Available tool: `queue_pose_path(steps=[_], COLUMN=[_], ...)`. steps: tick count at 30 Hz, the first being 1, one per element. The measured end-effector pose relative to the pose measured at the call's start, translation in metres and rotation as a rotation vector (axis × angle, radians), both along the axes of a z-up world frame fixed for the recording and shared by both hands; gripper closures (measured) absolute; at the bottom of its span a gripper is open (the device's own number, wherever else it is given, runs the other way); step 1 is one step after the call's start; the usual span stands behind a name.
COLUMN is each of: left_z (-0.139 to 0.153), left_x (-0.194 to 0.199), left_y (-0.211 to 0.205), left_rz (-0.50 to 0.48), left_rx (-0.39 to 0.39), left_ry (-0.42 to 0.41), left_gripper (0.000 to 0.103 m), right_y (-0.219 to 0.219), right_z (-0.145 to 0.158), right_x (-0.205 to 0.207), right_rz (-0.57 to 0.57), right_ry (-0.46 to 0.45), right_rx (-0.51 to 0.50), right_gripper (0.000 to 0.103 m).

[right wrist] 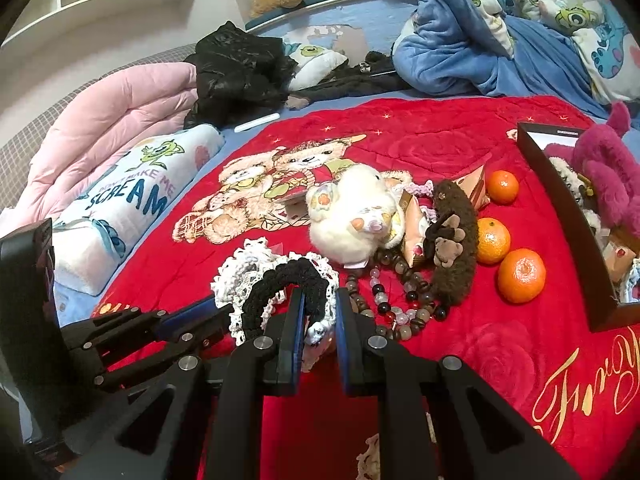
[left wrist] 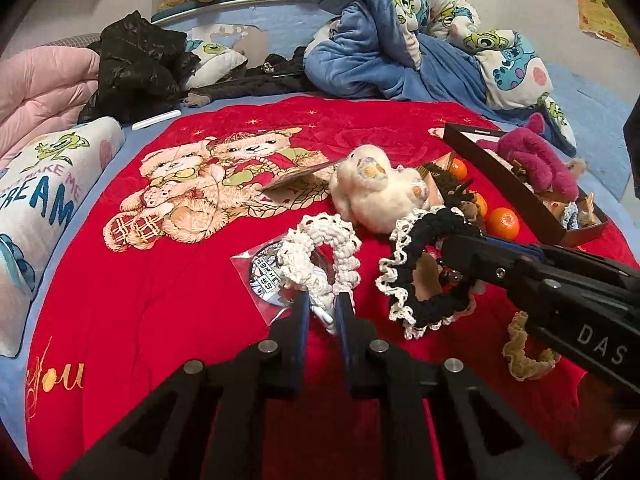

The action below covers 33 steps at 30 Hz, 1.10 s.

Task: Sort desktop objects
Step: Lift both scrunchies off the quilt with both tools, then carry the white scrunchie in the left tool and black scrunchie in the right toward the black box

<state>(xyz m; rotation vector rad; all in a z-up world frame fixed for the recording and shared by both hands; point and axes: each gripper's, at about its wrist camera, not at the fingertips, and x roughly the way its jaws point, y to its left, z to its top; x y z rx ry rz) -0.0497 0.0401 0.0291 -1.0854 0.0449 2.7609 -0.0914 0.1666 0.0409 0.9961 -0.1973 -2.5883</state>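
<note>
On the red blanket (left wrist: 160, 280) lie a white crochet scrunchie (left wrist: 320, 256) and a black scrunchie with white lace trim (left wrist: 424, 268). My left gripper (left wrist: 322, 306) is shut on the white scrunchie's near edge. My right gripper (right wrist: 318, 304) is shut on the black scrunchie (right wrist: 288, 284), and it shows in the left wrist view (left wrist: 472, 248) reaching in from the right. A white plush toy (right wrist: 352, 216), a brown scrunchie (right wrist: 452, 240), a bead bracelet (right wrist: 400, 300) and three tangerines (right wrist: 520, 276) lie beyond.
A dark open box (right wrist: 568, 208) with a magenta plush (right wrist: 608, 168) stands at the right. A packaged round badge (left wrist: 268, 276) lies under the white scrunchie. A beige scrunchie (left wrist: 520, 356) lies near right. Pillows, a pink duvet (right wrist: 112, 120) and blue blankets ring the far side.
</note>
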Motion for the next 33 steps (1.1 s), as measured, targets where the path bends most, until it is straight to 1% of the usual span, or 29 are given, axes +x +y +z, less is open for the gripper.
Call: queue_pose_path(steps=[18, 33], left_z=[0.019, 0.033], left_x=[0.011, 0.023], left_y=[0.012, 0.031], left_rz=[-0.003, -0.029], left_rx=[0.012, 0.01], left_ry=[0.044, 0.068], left_gripper=[0.09, 0.09], right_y=[0.011, 0.052], right_z=[0.016, 0.028], right_x=[0.011, 0.024], right_rz=[-0.016, -0.072], right_ry=[0.049, 0.065], right_rx=[-0.013, -0.074], right_gripper=[0.089, 0.089])
